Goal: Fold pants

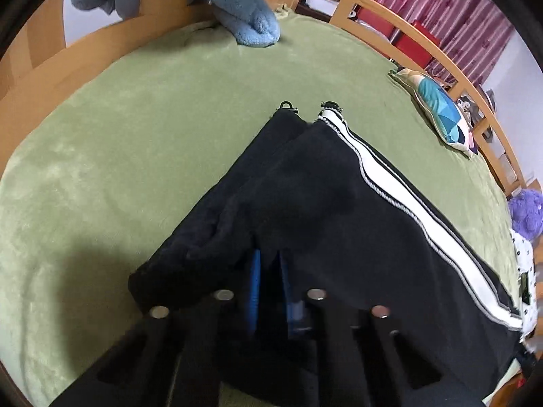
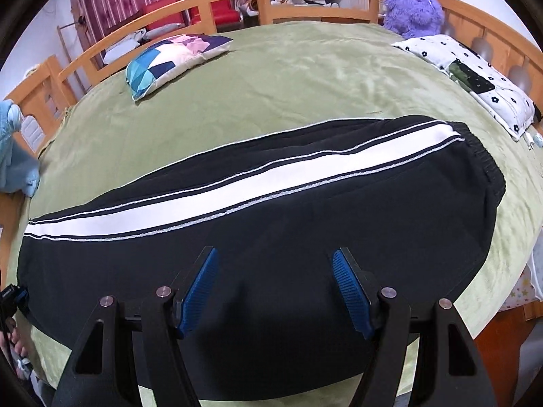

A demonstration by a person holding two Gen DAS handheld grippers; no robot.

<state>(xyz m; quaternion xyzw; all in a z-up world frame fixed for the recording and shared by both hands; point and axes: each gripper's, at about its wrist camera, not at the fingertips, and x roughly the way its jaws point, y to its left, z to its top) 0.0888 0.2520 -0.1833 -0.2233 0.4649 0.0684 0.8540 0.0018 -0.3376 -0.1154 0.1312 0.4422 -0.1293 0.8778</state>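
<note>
Black pants (image 2: 305,224) with a white side stripe (image 2: 237,183) lie folded lengthwise on the green bedspread (image 2: 288,78). In the left wrist view the pants (image 1: 322,203) run away from me, with the leg cuffs and their zipper pulls (image 1: 288,105) at the far end. My left gripper (image 1: 269,271) is shut on a bunched fold of the black fabric, its blue pads (image 1: 254,288) partly buried in cloth. My right gripper (image 2: 275,268) is open, its blue pads (image 2: 200,288) spread just above the pants near their near edge. The elastic waistband (image 2: 488,166) is at the right.
A patchwork pillow (image 2: 169,61) lies at the far side, also in the left wrist view (image 1: 437,112). A flowered white pillow (image 2: 475,74) and a purple plush toy (image 2: 414,10) sit at the head. A blue fleece garment (image 1: 244,10) hangs over the wooden bed rail (image 1: 407,30).
</note>
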